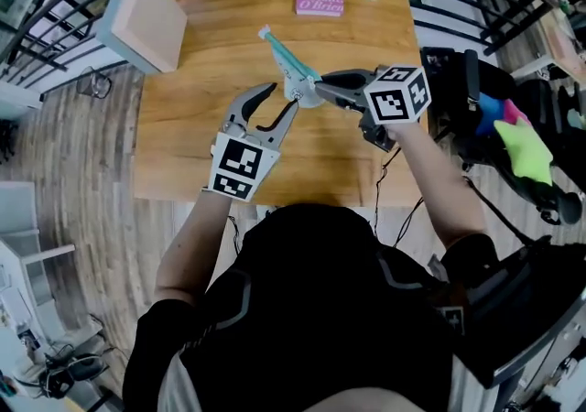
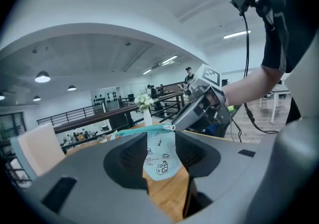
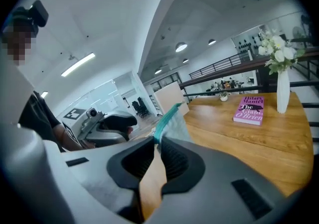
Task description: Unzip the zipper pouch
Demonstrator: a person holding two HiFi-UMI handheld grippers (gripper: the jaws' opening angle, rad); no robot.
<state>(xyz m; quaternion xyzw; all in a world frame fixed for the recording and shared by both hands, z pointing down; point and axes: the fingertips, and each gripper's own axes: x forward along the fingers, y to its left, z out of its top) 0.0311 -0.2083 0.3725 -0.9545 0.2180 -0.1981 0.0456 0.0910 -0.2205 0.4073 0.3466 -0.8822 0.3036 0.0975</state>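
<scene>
The pouch [image 1: 291,67] is held up in the air above the tabletop [image 1: 197,149], not lying on it. Its long axis runs away from the person, from a far end on the left to a near end on the right, with the teal zipper [image 1: 279,48] along the top edge and the pale body hanging below.

On the left, the left tongs [image 1: 282,97] are released, with the jaws wide apart. They point up at the hanging body. The left gripper view shows the cloth framed in the gap, but no pad seems to press on it.

On the right, the right tongs [image 1: 319,83] are clenched on the near end of the pouch, just where the pull [image 2: 169,128] sits.

I judge that the left tongs, which are the nearer free ones, must first close on the body. Then the pull can travel along the zipper toward the far end.
</scene>
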